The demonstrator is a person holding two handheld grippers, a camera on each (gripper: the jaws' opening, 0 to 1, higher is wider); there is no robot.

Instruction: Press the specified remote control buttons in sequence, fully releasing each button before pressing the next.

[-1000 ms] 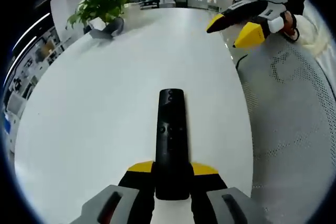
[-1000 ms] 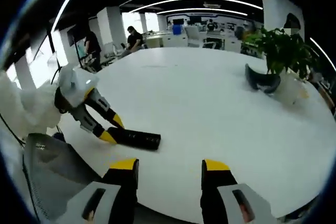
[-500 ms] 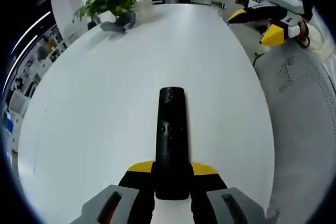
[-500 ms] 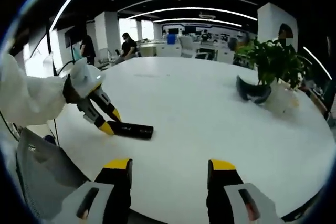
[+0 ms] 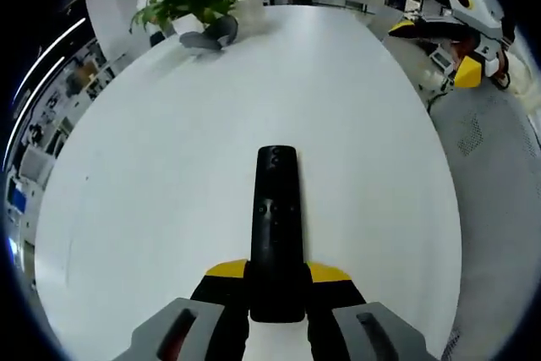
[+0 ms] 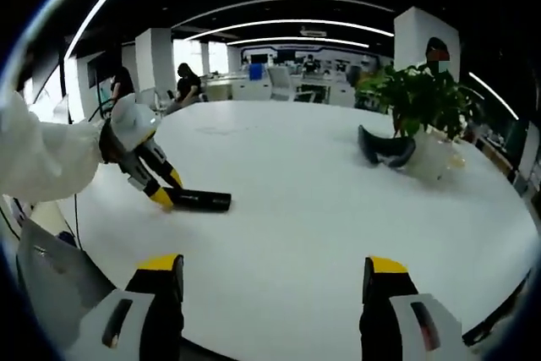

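Note:
A long black remote control (image 5: 275,226) lies flat on the white table (image 5: 169,175), its near end clamped between my left gripper's (image 5: 277,275) yellow-tipped jaws. In the right gripper view the same remote (image 6: 199,200) lies at the table's left side with the left gripper (image 6: 156,189) shut on its end, held by a person in a white sleeve (image 6: 42,158). My right gripper (image 6: 275,266) hangs open above the near table edge, well apart from the remote, nothing between its fingers. It also appears far off as the right gripper (image 5: 456,44) at the upper right of the left gripper view.
A potted green plant (image 6: 418,103) and a dark curved headset-like object (image 6: 385,148) sit at the far right of the table (image 6: 321,209). A mesh chair back (image 6: 38,293) stands at lower left. People sit at desks in the background (image 6: 182,86).
My right gripper has opened wider and drawn away from the remote, which now looks farther off. The left gripper stays shut on the remote while its view has swung slightly.

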